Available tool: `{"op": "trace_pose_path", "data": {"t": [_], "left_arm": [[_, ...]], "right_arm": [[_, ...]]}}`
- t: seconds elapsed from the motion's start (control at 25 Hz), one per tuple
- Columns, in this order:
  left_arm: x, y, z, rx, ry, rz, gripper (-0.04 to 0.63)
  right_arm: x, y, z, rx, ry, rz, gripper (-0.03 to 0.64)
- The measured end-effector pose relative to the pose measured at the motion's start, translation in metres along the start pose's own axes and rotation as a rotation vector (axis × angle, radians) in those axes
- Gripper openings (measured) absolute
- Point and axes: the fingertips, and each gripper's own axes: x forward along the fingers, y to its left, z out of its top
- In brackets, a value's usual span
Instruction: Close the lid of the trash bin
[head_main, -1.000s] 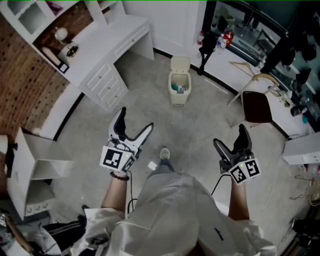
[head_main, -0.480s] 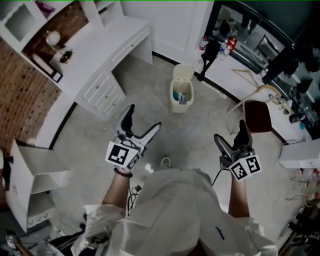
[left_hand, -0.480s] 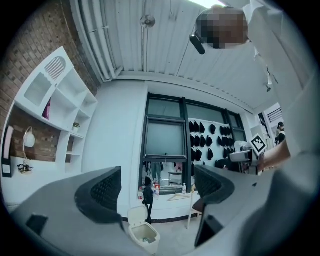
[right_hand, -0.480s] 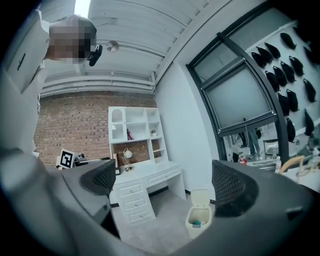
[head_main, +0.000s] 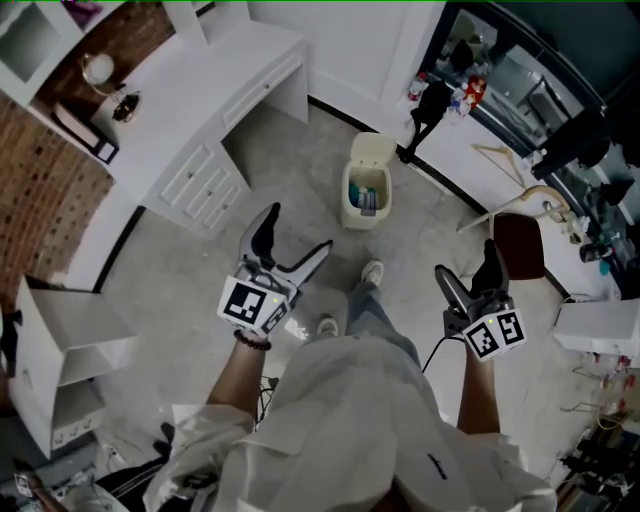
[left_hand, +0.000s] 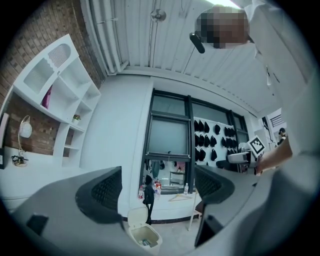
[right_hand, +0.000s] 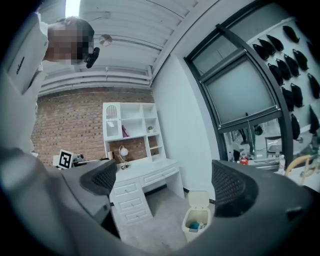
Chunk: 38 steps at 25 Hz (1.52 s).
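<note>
A cream trash bin (head_main: 366, 193) stands on the grey floor ahead of me, its lid (head_main: 373, 150) tipped up at the far side and rubbish showing inside. The bin also shows low in the left gripper view (left_hand: 143, 233) and in the right gripper view (right_hand: 196, 220). My left gripper (head_main: 294, 235) is open and empty, well short of the bin and to its left. My right gripper (head_main: 468, 270) is open and empty too, short of the bin and to its right.
A white desk with drawers (head_main: 215, 95) stands at the left, a white open cabinet (head_main: 62, 335) nearer me on the left. A chair with a dark seat (head_main: 518, 240) is at the right, a low white ledge with bottles (head_main: 455, 130) behind the bin.
I have walked toward the bin: it sits lower and nearer in the head view, and one foot has stepped forward. Both grippers have stayed open.
</note>
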Motion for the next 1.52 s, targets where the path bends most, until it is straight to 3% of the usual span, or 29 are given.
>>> {"op": "trace_pose_path", "data": {"t": [0.4,0.8,0.96,1.16,1.52], "left_arm": [[0.122,0.060,-0.026,0.030,0.073,0.050,0.443],[0.254,0.110,-0.066,0.064,0.195,0.111,0.443],[0.299,0.128,-0.078,0.108,0.182,0.108,0.443],[0.329,0.157,-0.115,0.093,0.199,0.097,0.442],[0.372,0.205,-0.239,0.041,0.269,0.044,0.442]], "right_arm": [[0.113,-0.093,0.006,0.021,0.019,0.055,0.586],[0.225,-0.203,-0.006,0.004,0.119,0.132,0.586],[0.269,-0.229,-0.025,-0.028,0.160,0.169,0.586],[0.311,-0.247,-0.064,-0.046,0.193,0.164,0.586],[0.382,-0.287,-0.166,-0.074,0.265,0.139,0.583]]}}
